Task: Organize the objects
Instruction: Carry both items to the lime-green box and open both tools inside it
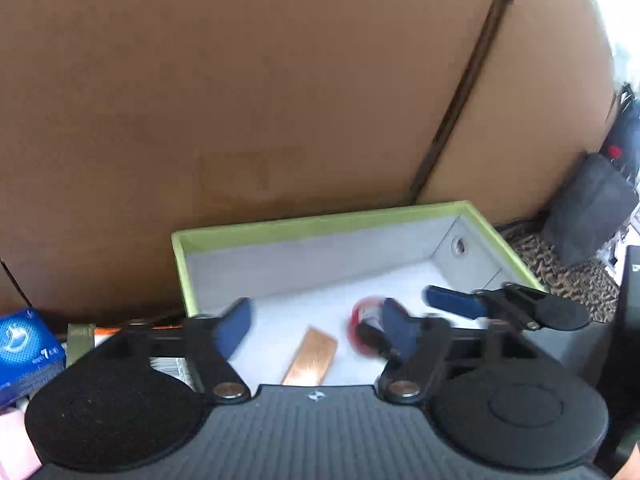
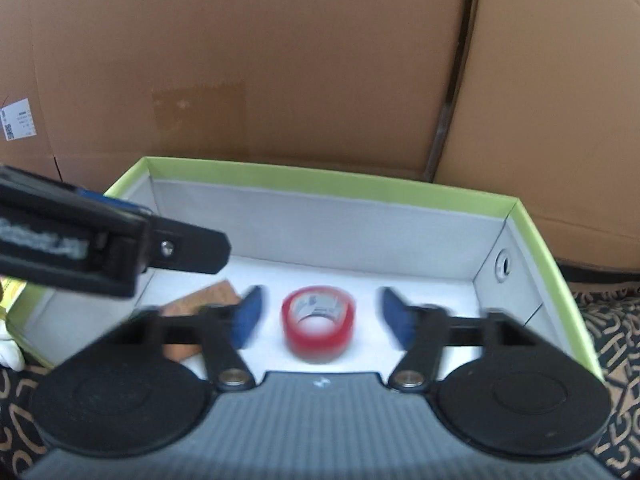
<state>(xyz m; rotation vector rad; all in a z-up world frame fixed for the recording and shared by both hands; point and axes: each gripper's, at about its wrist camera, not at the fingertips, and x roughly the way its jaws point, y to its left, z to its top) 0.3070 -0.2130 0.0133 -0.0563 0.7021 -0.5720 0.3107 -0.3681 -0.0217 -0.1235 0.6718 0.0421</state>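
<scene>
Large brown cardboard boxes (image 2: 280, 60) fill the background like a wall, with a dark vertical gap (image 2: 448, 92) between two of them. A white shipping label (image 2: 18, 124) sits on the leftmost box. Below the boxes lies a dark patterned cloth (image 2: 608, 328) with tan squiggles.
</scene>
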